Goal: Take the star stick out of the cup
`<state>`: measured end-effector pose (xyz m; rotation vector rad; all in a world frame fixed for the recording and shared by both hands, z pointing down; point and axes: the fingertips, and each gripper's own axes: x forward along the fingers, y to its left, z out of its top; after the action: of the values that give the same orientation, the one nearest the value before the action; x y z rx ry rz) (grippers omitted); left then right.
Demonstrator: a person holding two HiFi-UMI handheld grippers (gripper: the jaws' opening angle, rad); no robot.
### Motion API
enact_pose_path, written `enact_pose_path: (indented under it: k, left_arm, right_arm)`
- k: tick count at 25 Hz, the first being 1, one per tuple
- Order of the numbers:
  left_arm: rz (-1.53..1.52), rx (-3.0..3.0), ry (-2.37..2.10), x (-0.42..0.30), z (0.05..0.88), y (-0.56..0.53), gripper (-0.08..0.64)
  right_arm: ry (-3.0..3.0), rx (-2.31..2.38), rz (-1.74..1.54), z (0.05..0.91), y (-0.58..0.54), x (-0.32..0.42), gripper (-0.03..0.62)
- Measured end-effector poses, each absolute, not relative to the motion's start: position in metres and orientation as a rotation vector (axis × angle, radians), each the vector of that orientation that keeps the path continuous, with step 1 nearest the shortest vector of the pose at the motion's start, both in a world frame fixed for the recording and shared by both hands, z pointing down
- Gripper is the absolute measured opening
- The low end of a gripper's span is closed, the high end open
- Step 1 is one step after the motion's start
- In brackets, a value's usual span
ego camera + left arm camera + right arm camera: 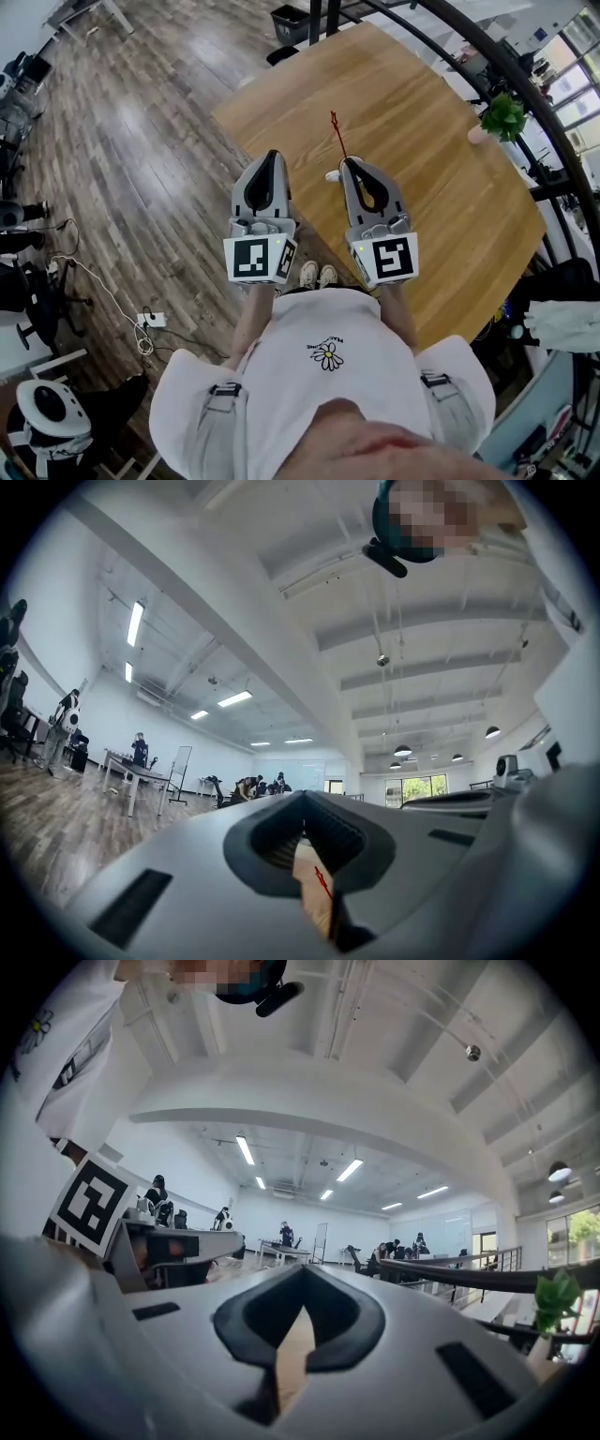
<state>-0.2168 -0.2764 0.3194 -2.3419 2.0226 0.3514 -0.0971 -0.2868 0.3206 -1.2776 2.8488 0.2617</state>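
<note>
A thin red star stick (336,134) stands upright in a small white cup (332,175) near the front edge of the wooden table (422,122). My right gripper (352,162) is shut and points at the table, its tip just right of the cup and partly hiding it. The left gripper (272,154) is also shut, hanging over the floor to the left of the cup. In the left gripper view the jaws (305,799) meet, and the red stick (322,881) shows through the slit below them. The right gripper's jaws (305,1274) meet over bare wood.
A small green plant (502,115) in a pink pot stands at the table's far right edge. A black bin (289,21) sits on the floor beyond the table. A dark curved railing (525,84) runs along the right side. Cables lie on the floor at left.
</note>
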Motion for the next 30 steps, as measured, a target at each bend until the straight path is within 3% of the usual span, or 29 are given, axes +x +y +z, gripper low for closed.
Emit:
enact_pose_path:
  k: [20,25,30]
  left_arm:
    - [0.320,-2.359,2.034,-0.213,0.320,-0.284,0.019]
    - [0.473,-2.509,1.933,-0.199,0.312,-0.308,0.131]
    - [0.515,-2.769,1.903,-0.179,0.356,-0.346,0.201]
  right_arm:
    - [2.814,-1.295,0.237,0.318,-0.296,-0.086,0.008]
    - [2.804,-1.319,0.240,0.317,-0.298,-0.077,0.008]
    - [2.800,-1.355,0.226,0.322,-0.294,-0.065,0.008]
